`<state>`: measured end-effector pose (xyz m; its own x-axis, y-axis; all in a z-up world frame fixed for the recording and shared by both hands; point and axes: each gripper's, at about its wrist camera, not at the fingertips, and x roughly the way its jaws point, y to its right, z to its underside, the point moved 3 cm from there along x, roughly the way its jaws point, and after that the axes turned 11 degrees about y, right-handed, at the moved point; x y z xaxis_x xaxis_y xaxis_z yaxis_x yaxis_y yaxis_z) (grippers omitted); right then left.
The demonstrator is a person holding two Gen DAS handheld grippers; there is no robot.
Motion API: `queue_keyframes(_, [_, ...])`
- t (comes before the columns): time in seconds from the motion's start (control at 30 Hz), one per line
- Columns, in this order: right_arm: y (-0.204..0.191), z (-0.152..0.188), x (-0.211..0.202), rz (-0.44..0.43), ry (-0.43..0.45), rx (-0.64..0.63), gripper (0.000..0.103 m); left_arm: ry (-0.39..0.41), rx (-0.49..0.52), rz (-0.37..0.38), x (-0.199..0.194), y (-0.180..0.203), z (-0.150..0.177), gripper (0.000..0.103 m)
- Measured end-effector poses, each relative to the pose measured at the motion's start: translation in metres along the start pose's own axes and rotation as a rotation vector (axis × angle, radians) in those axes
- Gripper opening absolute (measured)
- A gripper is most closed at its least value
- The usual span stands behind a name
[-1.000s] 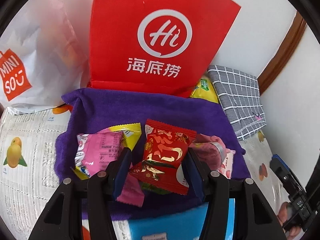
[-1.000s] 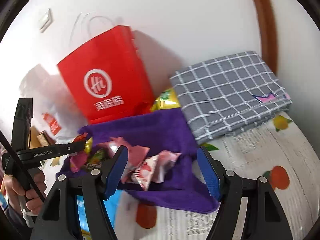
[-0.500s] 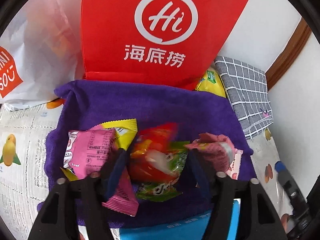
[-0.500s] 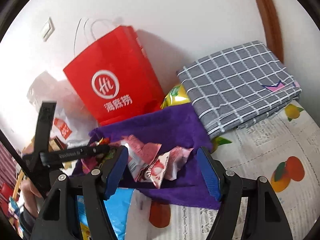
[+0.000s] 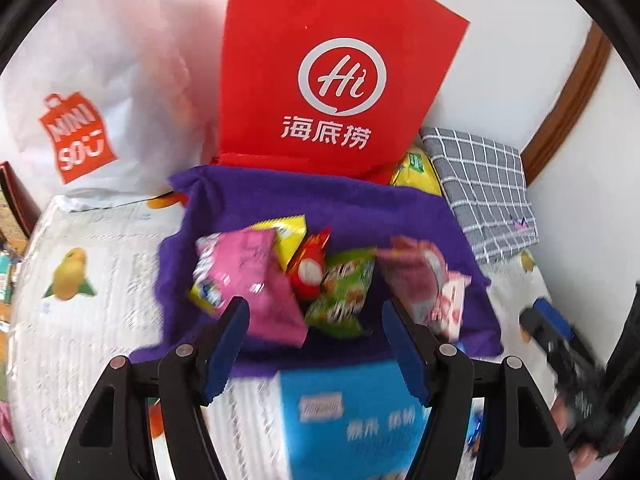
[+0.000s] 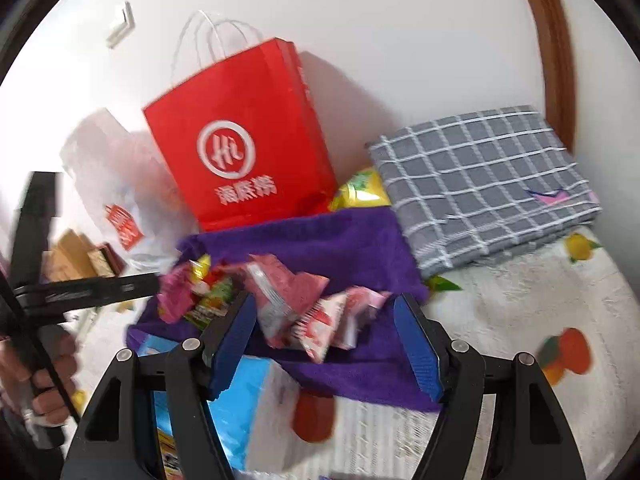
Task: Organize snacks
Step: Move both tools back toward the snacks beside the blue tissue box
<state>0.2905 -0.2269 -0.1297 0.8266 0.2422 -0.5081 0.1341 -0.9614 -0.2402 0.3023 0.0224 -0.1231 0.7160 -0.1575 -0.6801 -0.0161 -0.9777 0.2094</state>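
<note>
Purple towel (image 5: 320, 204): spread on the fruit-print cloth (image 5: 80, 320), before the red bag (image 5: 340, 80).
Snacks (image 5: 276, 276): heaped on the towel.
Left gripper (image 5: 316, 320): jaws just widened, spread, nothing between.
Right gripper (image 6: 324, 320): spread, empty, above the pink packets (image 6: 304, 304).
</note>
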Motion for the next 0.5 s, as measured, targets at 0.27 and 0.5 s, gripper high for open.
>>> queue_keyframes(0.27, [0.009, 0.013, -0.049, 0.007, -0.011, -0.031, 0.071, 0.029, 0.047, 0.002, -0.049, 0.003, 0.037, 0.067])
queue_keyframes(0.5, [0.017, 0.059, -0.069, 0.036, -0.119, 0.003, 0.071, 0.072, 0.084, 0.028, -0.083, 0.017, 0.069, 0.067])
